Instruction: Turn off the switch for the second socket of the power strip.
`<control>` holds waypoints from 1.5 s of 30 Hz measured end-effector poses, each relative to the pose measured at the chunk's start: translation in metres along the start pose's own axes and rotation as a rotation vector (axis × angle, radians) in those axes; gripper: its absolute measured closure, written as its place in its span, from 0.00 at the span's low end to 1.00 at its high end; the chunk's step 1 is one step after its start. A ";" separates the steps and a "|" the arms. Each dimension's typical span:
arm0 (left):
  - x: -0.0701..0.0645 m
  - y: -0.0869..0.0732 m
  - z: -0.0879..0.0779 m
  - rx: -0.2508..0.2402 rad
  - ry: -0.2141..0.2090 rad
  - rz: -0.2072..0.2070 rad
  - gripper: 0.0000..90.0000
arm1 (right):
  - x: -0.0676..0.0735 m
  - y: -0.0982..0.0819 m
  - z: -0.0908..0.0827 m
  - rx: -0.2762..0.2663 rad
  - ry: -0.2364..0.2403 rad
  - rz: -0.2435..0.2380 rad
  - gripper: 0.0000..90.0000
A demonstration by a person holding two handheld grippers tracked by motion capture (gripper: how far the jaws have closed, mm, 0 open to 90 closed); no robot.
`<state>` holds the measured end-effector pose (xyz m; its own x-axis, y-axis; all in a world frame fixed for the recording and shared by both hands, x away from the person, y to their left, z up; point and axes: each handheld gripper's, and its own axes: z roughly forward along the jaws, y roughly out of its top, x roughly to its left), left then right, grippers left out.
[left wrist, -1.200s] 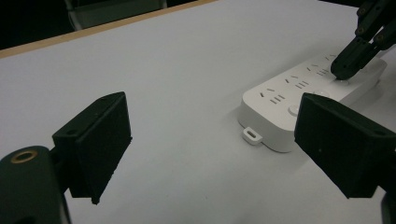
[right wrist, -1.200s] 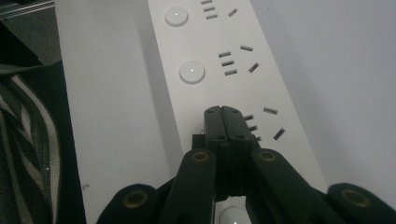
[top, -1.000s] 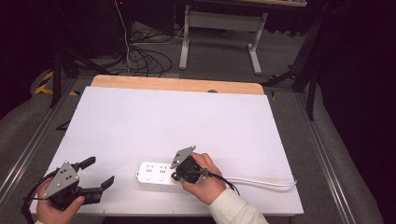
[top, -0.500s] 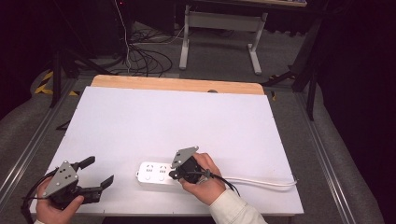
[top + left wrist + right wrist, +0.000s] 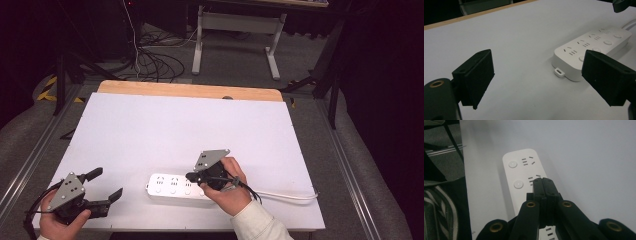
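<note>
No brand name or readable lettering shows anywhere — the long white plastic power strip (image 5: 176,186) carries only its socket slots and a row of round white buttons, and a small loop tab juts from its rounded end. It lies flat near the front edge of the white table top (image 5: 175,130), lengthwise left to right, with its white cord (image 5: 285,196) trailing off to the right along the table.

The right gripper (image 5: 192,176), black with a grey three-cornered plate on top, sits over the right part of the strip in the person's right hand (image 5: 227,187). Its two jaws are pressed together with nothing between them, the joined tips just over the socket face of the strip; whether they actually touch it I cannot tell. A pale sleeve (image 5: 257,225) covers that forearm.

The left gripper (image 5: 106,185), the same black make with a grey plate, is held at the front left corner of the table in the person's left hand (image 5: 57,227). Its jaws are spread wide with nothing held, pointing toward the strip's left end, which lies apart from them.

The table top is plain matte white, with a strip of light wood (image 5: 190,91) along its far edge. Beyond it the room is dark — grey carpet, a tangle of black cables (image 5: 150,62) on the floor, and the pale legs of another desk (image 5: 240,30) farther back. Yellow-and-black hazard tape (image 5: 47,87) shows at the left.
</note>
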<state>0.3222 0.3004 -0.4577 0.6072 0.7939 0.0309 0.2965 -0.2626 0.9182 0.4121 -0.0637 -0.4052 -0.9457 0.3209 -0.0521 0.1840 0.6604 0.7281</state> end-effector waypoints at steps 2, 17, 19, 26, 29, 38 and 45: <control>0.000 0.000 0.000 -0.001 0.000 0.000 0.13 | -0.001 0.000 -0.003 -0.012 -0.006 0.008 1.00; 0.000 0.000 0.000 0.001 0.002 0.007 0.13 | -0.001 0.001 -0.013 -0.053 -0.024 -0.004 0.96; 0.000 0.000 0.000 -0.001 0.002 0.009 0.13 | -0.001 0.001 -0.016 -0.059 -0.028 0.004 0.91; -0.001 0.001 -0.001 0.004 -0.003 0.006 0.12 | -0.007 -0.005 -0.032 -0.105 -0.075 0.026 0.66; -0.001 0.001 -0.001 0.006 -0.005 0.009 0.12 | -0.011 -0.008 -0.040 -0.127 -0.104 0.041 0.55; -0.002 0.002 -0.001 0.003 -0.008 0.020 0.11 | -0.024 -0.030 -0.070 -0.207 -0.185 0.111 0.30; -0.003 0.002 0.000 0.002 -0.013 0.035 0.08 | -0.035 -0.054 -0.092 -0.248 -0.223 0.184 0.20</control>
<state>0.3211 0.2979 -0.4555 0.6268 0.7770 0.0580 0.2765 -0.2915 0.9158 0.4101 -0.1730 -0.3799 -0.8163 0.5767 -0.0327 0.2487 0.4021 0.8812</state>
